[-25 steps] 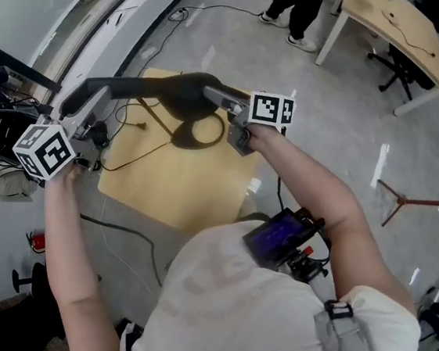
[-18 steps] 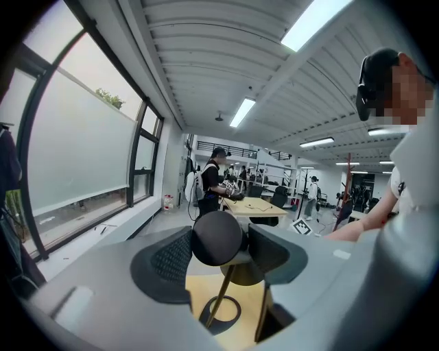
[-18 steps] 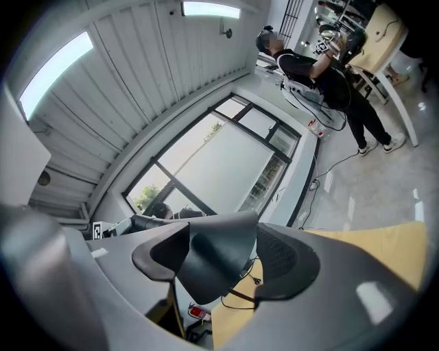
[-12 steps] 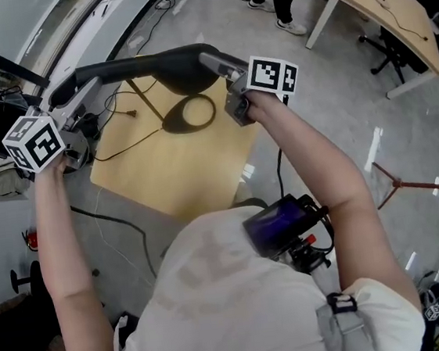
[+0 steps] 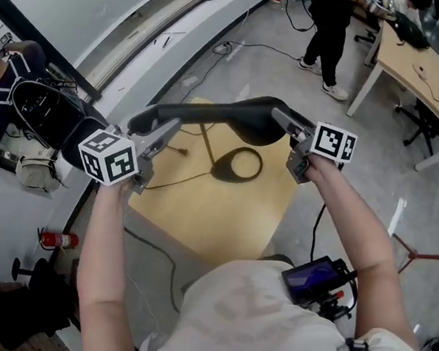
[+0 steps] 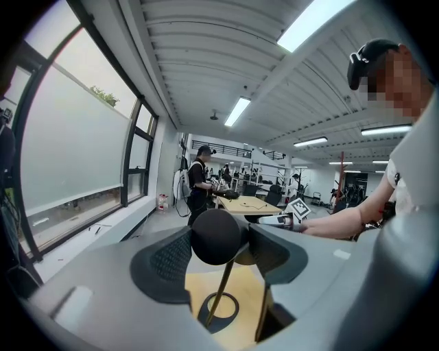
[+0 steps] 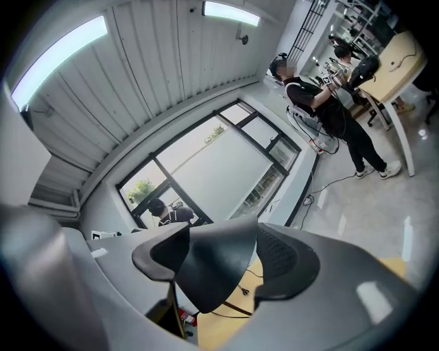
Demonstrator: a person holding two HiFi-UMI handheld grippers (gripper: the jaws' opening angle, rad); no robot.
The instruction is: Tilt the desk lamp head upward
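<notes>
A black desk lamp stands on a small yellow table (image 5: 209, 219), its ring base (image 5: 238, 165) under a thin pole (image 5: 210, 144). The lamp's arm (image 5: 196, 110) runs level from left to right and ends in the dark lamp head (image 5: 257, 121). My left gripper (image 5: 159, 130) is shut on the arm's left end; in the left gripper view that round black end (image 6: 218, 236) sits pressed between both pads. My right gripper (image 5: 281, 118) is shut on the lamp head, and in the right gripper view the curved shade (image 7: 216, 267) fills the gap between the jaws.
A person with a backpack (image 5: 2, 62) stands by the window at the upper left. Another person (image 5: 330, 9) stands beside a wooden desk (image 5: 420, 69) at the upper right. A fire extinguisher (image 5: 57, 240) lies at the left; cables cross the floor.
The head view has swung, so lamp, table and both grippers now sit further right and lower. Both grippers keep their hold on the lamp. The right gripper end has come lower.
</notes>
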